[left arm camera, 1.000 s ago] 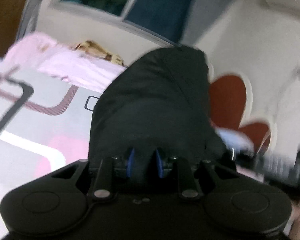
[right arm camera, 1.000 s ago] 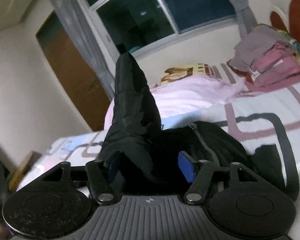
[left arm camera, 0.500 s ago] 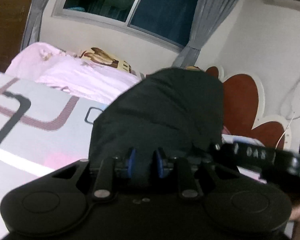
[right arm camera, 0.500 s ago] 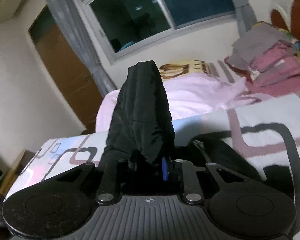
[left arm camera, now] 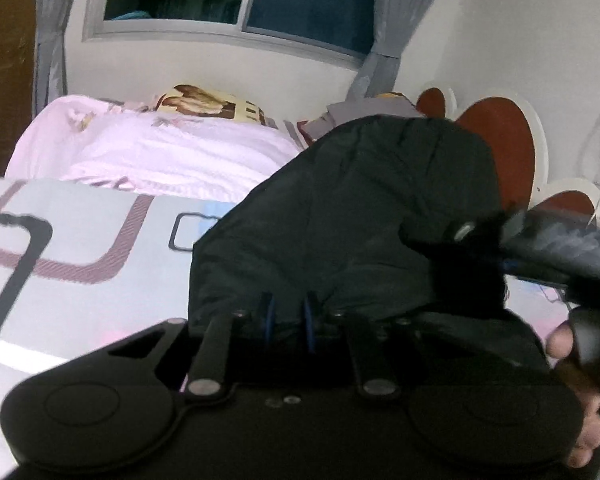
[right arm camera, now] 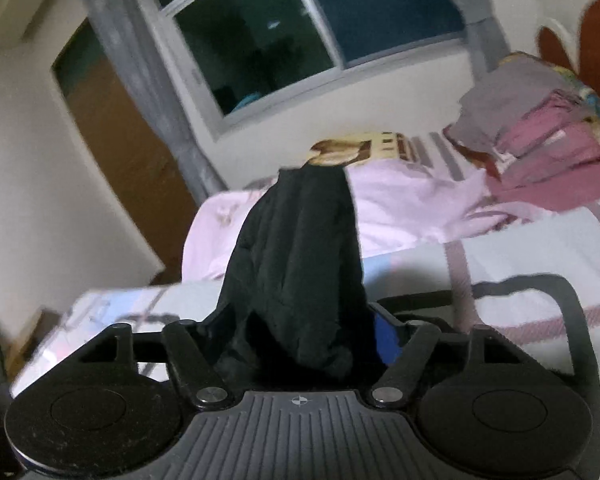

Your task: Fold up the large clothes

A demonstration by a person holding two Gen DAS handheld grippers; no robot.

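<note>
The left gripper (left arm camera: 288,318) has just pressed its blue pads tight on a pinch of the black padded jacket (left arm camera: 352,216), while the right gripper (right arm camera: 320,344), its jaws just reopened partway, has a bunched fold between them, grip uncertain. Both hands have carried the cloth across the patterned bedsheet (left arm camera: 80,240), likely mid-fold. The jacket stands dark, quilted, creased; beyond lie pink bedding (right arm camera: 404,208) and stacked clothes (right arm camera: 540,128)

Honestly there's nothing readable in either view, no words, brand names, labels or numbers. The printed pillow (right arm camera: 356,150) at the far side of the bed has a picture and some marks, but they're too blurry to make out.
</note>
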